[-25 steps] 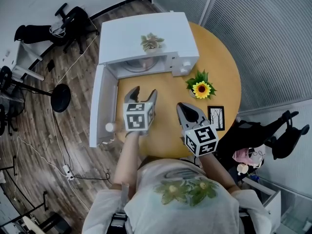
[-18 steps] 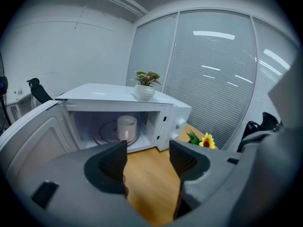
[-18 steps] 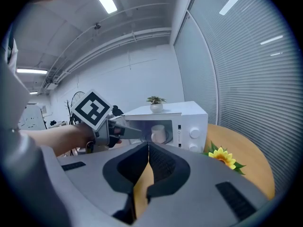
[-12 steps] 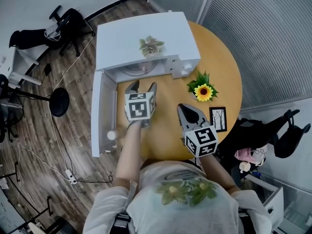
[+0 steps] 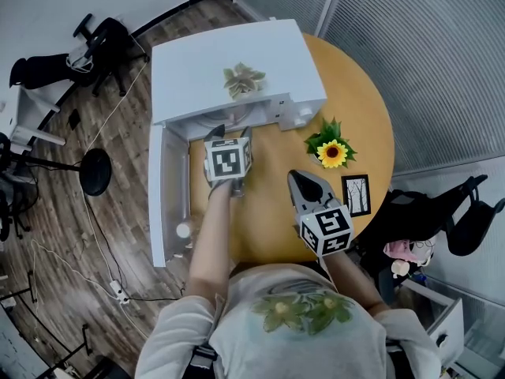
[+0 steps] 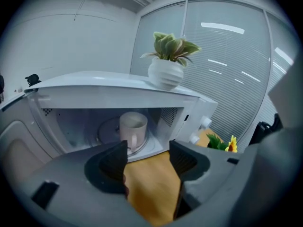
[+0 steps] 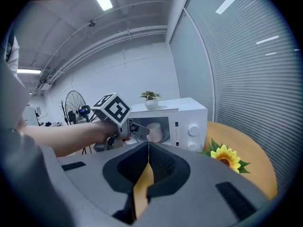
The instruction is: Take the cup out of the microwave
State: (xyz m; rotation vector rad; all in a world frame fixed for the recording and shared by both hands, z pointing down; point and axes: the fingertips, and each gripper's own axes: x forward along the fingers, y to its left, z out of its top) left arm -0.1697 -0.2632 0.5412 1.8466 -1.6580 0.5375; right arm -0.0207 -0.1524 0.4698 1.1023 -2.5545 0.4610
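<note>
Now the left gripper point(image 5: 229, 133) has advanced across the table point(image 5: 363, 117) to the mouth of the open microwave point(image 5: 197, 65), jaws apart and empty, the cup point(image 6: 132, 129) upright inside just ahead, while the right gripper point(image 5: 304, 181) hangs back, jaws together on nothing.

Bright, even light; fisheye edges.

Left gripper point(image 5: 230, 133): dark grey moulded two-jaw body, white cube with black square markers point(image 5: 229, 159) | Right gripper point(image 5: 295, 175): same grey build, ribbed black inner pads point(image 7: 161, 163), matching marker cube point(image 5: 326, 231) | Clothing: white short-sleeved T-shirt point(image 5: 237, 334), green-and-yellow floral print point(image 5: 304, 310) on the chest.
</note>
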